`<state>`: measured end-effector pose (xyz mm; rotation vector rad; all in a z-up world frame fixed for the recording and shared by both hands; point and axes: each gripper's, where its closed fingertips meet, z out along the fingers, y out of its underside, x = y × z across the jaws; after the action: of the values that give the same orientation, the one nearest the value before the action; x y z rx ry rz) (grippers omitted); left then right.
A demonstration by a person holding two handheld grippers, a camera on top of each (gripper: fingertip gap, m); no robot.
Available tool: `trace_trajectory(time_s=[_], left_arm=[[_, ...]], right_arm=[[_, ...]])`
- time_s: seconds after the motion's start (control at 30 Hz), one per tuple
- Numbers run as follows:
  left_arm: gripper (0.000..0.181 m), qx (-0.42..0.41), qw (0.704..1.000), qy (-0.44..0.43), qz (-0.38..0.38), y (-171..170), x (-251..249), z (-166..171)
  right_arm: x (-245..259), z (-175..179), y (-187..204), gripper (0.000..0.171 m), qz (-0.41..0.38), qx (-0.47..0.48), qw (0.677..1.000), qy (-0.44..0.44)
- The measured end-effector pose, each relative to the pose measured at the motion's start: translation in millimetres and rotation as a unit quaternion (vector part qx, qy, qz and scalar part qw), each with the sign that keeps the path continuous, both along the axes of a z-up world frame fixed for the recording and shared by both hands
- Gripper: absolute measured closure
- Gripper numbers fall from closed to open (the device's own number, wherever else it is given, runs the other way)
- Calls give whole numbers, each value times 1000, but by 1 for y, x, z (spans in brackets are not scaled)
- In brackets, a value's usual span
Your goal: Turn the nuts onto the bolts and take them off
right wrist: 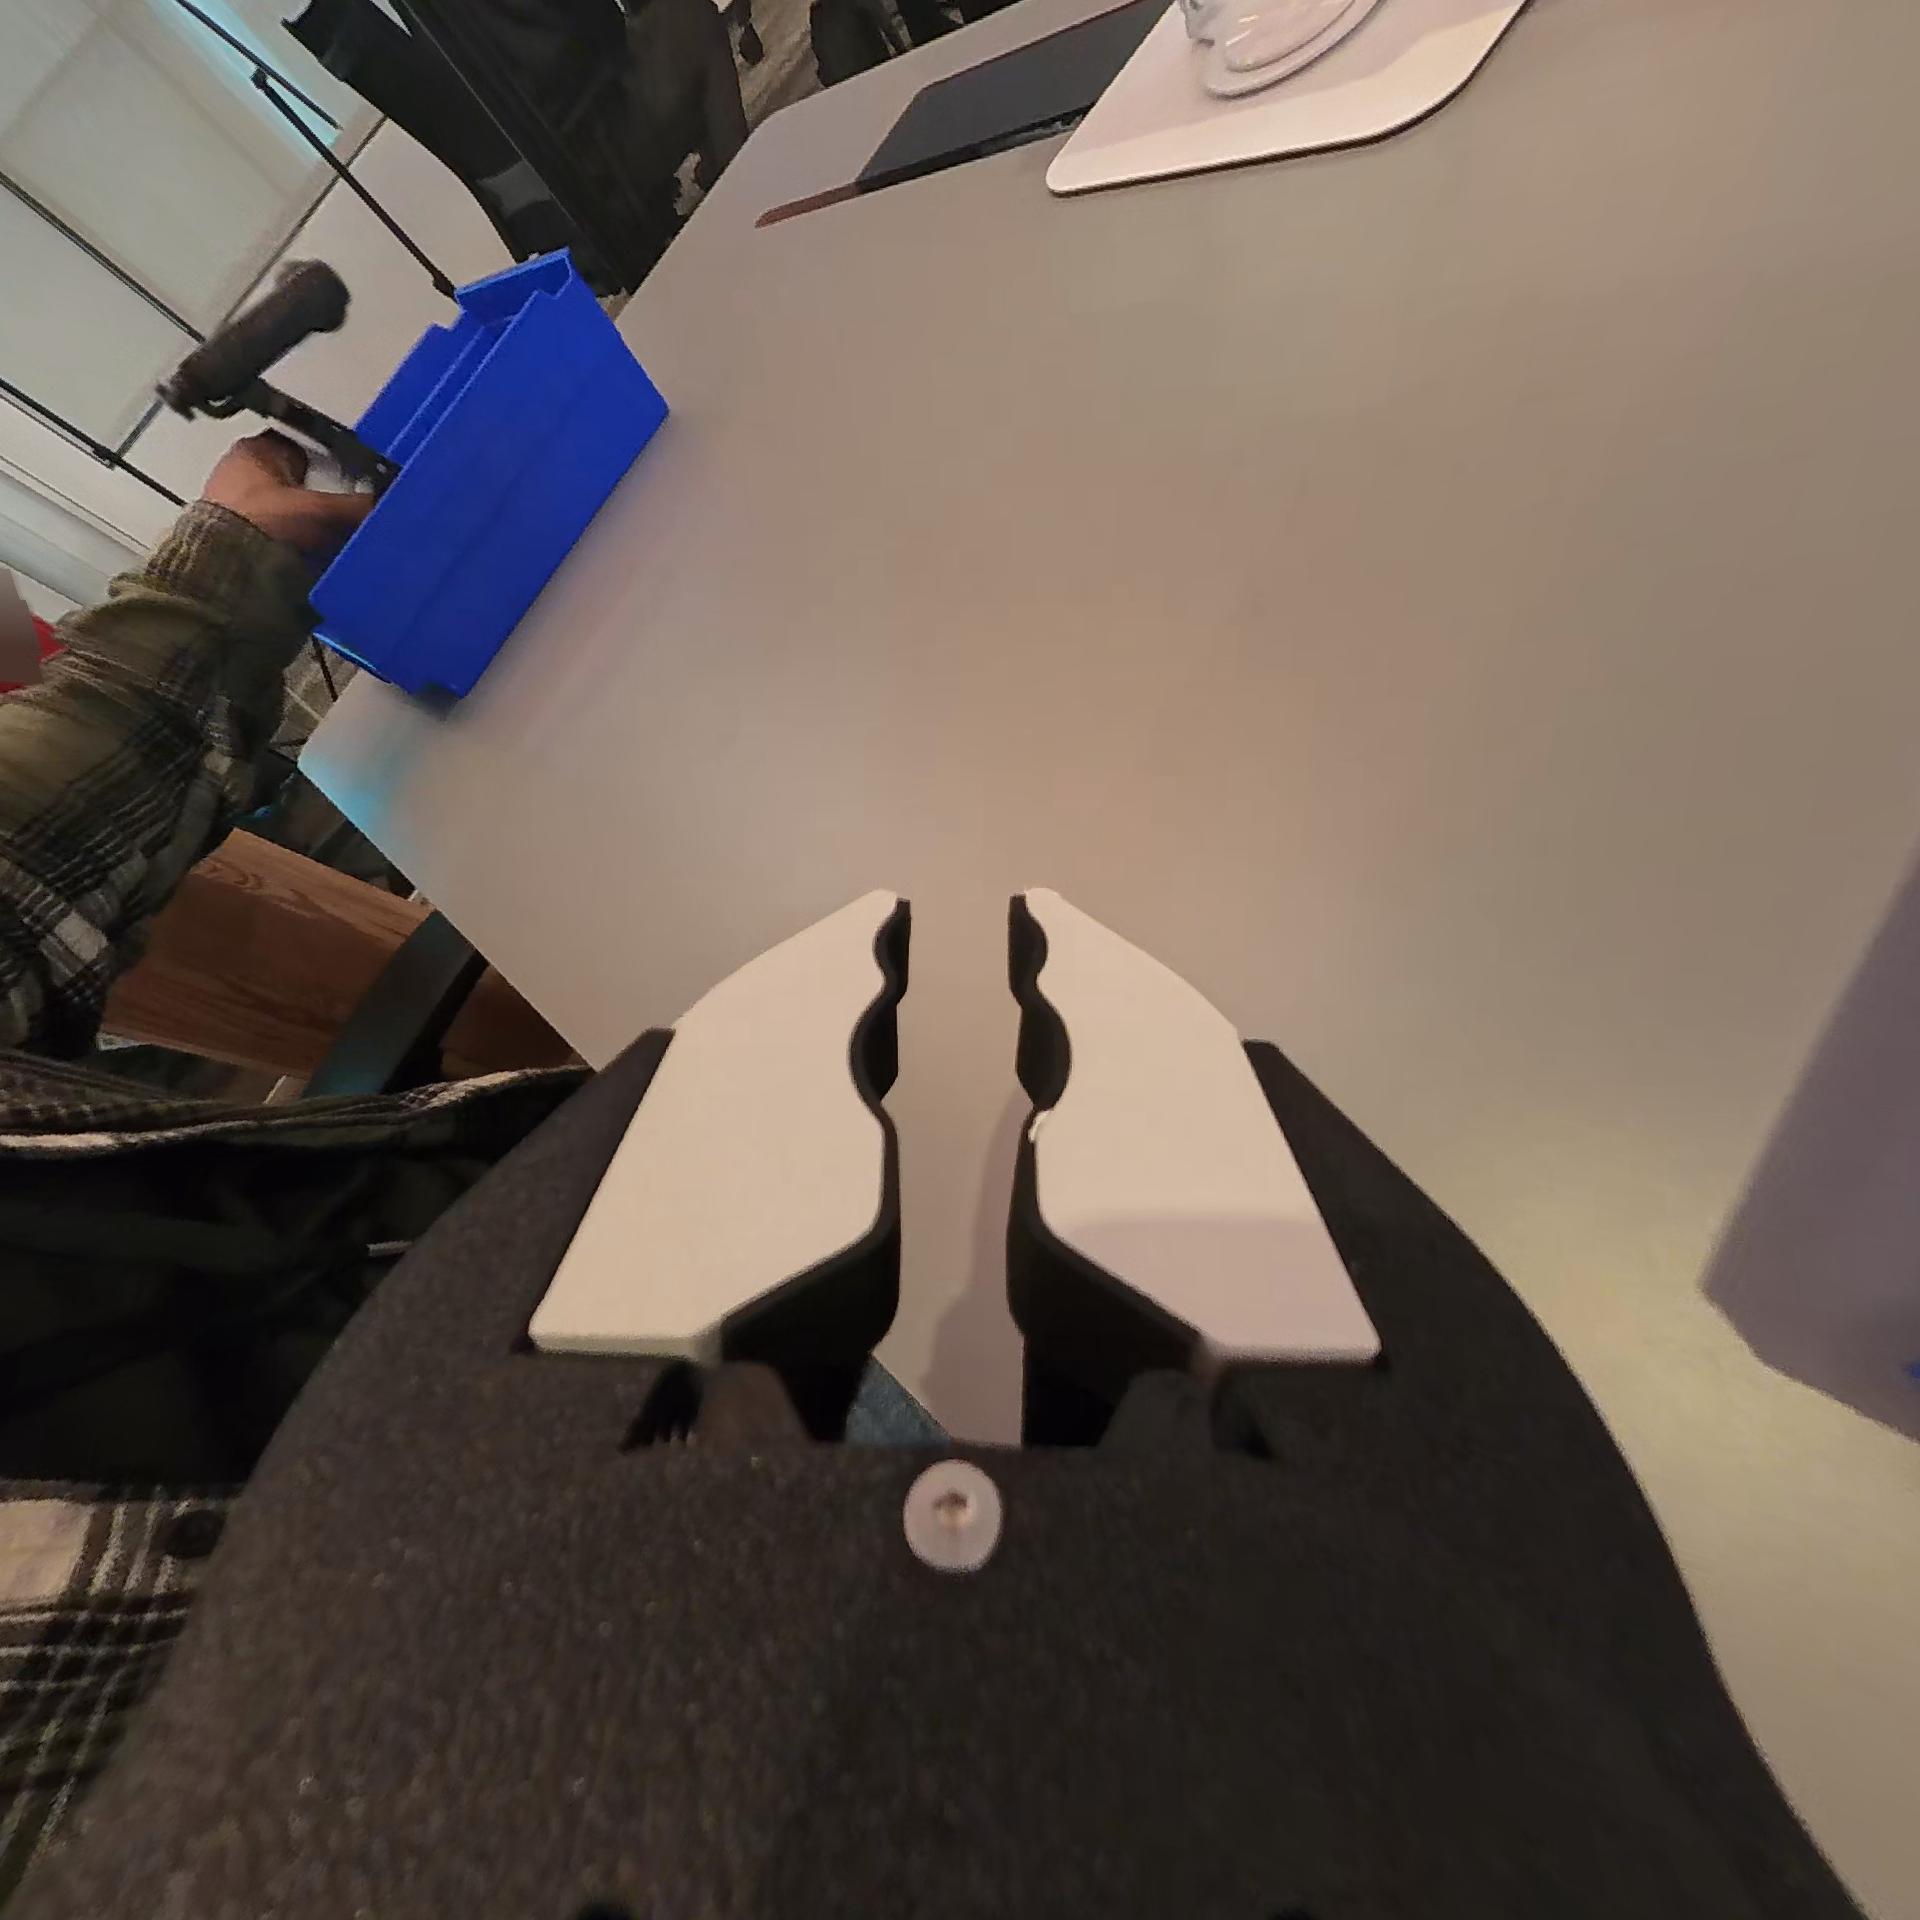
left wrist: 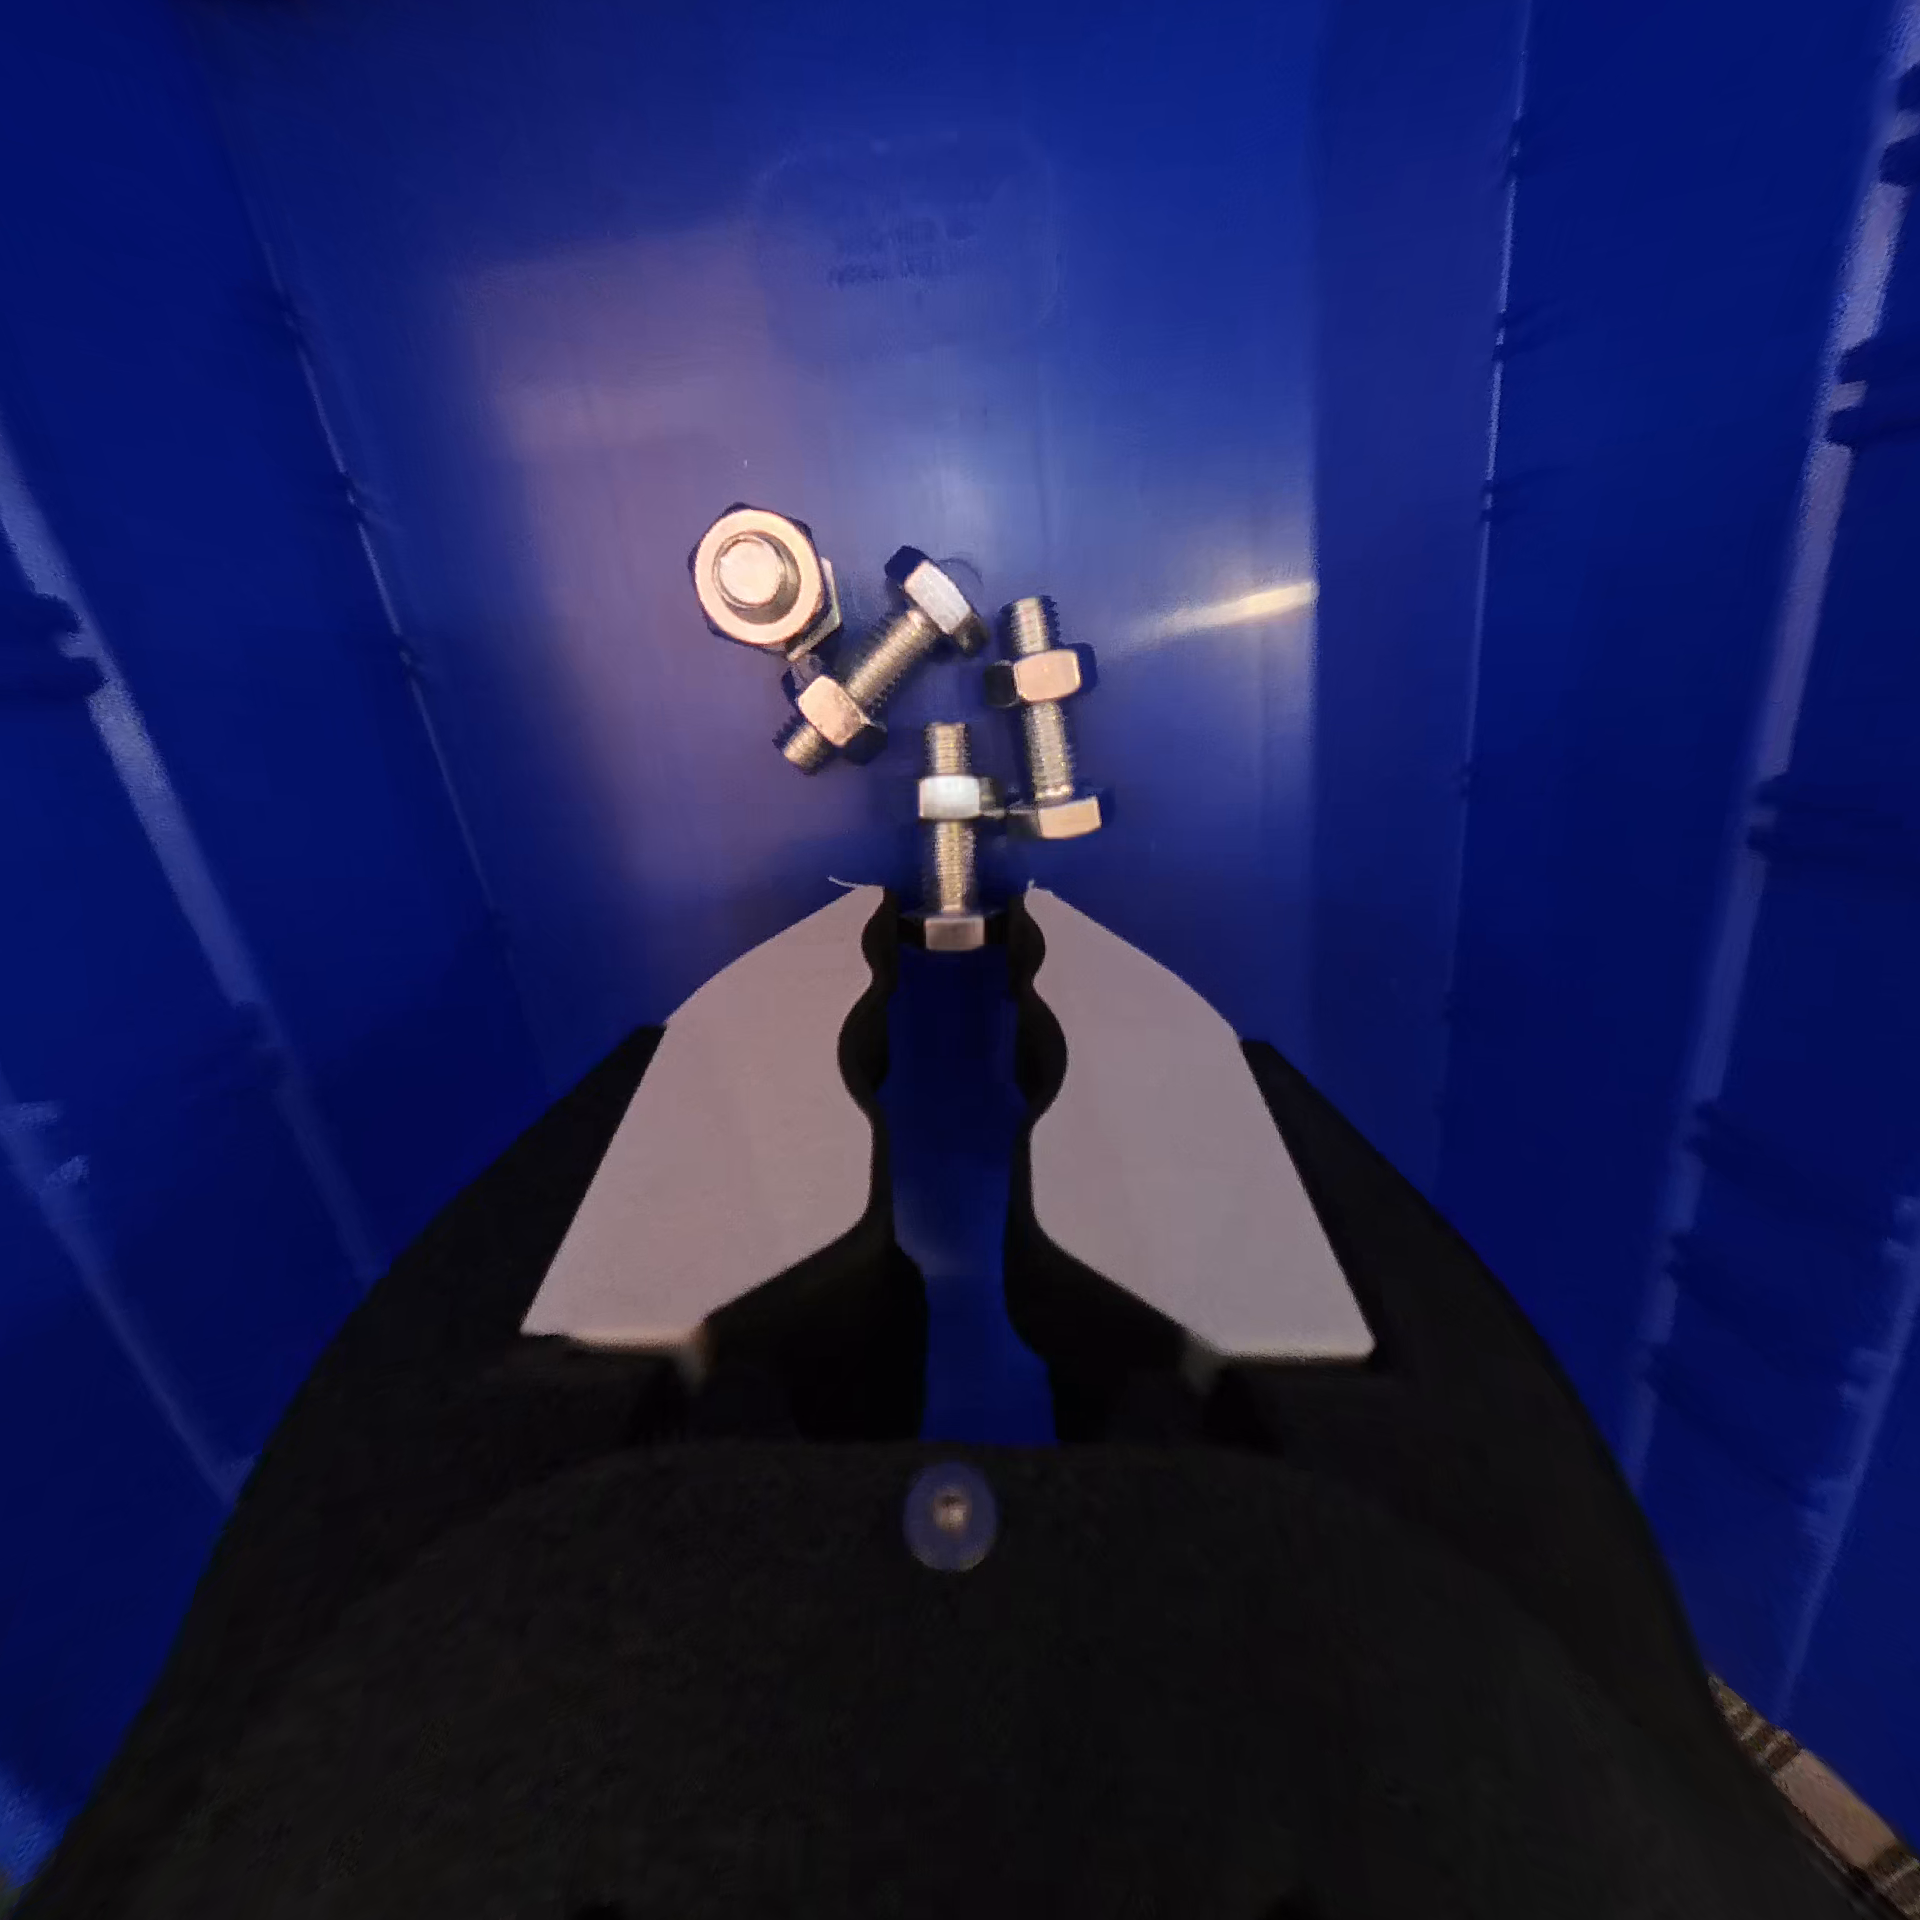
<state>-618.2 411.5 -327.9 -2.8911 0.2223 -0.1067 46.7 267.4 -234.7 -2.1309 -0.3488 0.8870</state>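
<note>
Four silvery bolts, each with a hex nut threaded partway along its shank, lie close together on the floor of a blue bin (left wrist: 1039, 312). The nearest bolt (left wrist: 951, 831) points away from the camera, its nut (left wrist: 954, 798) sitting about midway up the thread and its hex head (left wrist: 953, 928) between the tips of the left gripper (left wrist: 953, 914). The fingers (left wrist: 769, 1091) are narrowed around that head; whether they actually press on it cannot be told. Just right of it lies a second bolt (left wrist: 1044, 717), its head touching the first bolt's nut. A third bolt (left wrist: 883, 660) lies slanted to the left. A fourth bolt (left wrist: 756, 597) stands on end, showing its round end face. The bin's glossy walls rise on both sides and throw back pale reflections.

In the right wrist view the bin (right wrist: 499, 488) stands near the far left edge of a grey worktop (right wrist: 1143, 571), with a hand (right wrist: 275, 494) in a plaid sleeve (right wrist: 135, 707) at its open side. The right gripper (right wrist: 961, 909) hovers over bare worktop, well apart from the bin, its fingers (right wrist: 1132, 1091) narrowly apart and holding nothing. A pale mat (right wrist: 1278, 114) lies at the far end.
</note>
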Motion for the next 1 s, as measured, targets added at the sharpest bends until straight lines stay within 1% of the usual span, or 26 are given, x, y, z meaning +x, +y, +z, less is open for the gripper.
trace_trajectory(time_s=[0.13, 0.27, 0.43, 0.53, 0.67, 0.8, 1.0], left_arm=[[161, 49, 999, -16, -9, 0, 1, 23], [161, 121, 990, -68, -23, 6, 19, 63], [162, 216, 966, -126, -70, 17, 66, 120], [162, 244, 954, -133, -112, 22, 103, 141], [162, 266, 938, -150, -168, 27, 155, 161], [162, 281, 915, -184, -222, 28, 214, 174], [162, 291, 879, -238, -295, 22, 296, 174]], right_arm=[[0, 1, -1, 154, -1, 2, 1000, 6], [-4, 4, 0, 154, 4, 7, 1000, 16], [-12, 5, 0, 154, 13, 6, 1000, 19], [-13, 6, -2, 154, 14, 6, 1000, 17], [-10, 8, -5, 154, 9, 8, 1000, 14], [-8, 9, -7, 154, 5, 8, 1000, 12], [-11, 5, -6, 154, 8, 1, 1000, 11]])
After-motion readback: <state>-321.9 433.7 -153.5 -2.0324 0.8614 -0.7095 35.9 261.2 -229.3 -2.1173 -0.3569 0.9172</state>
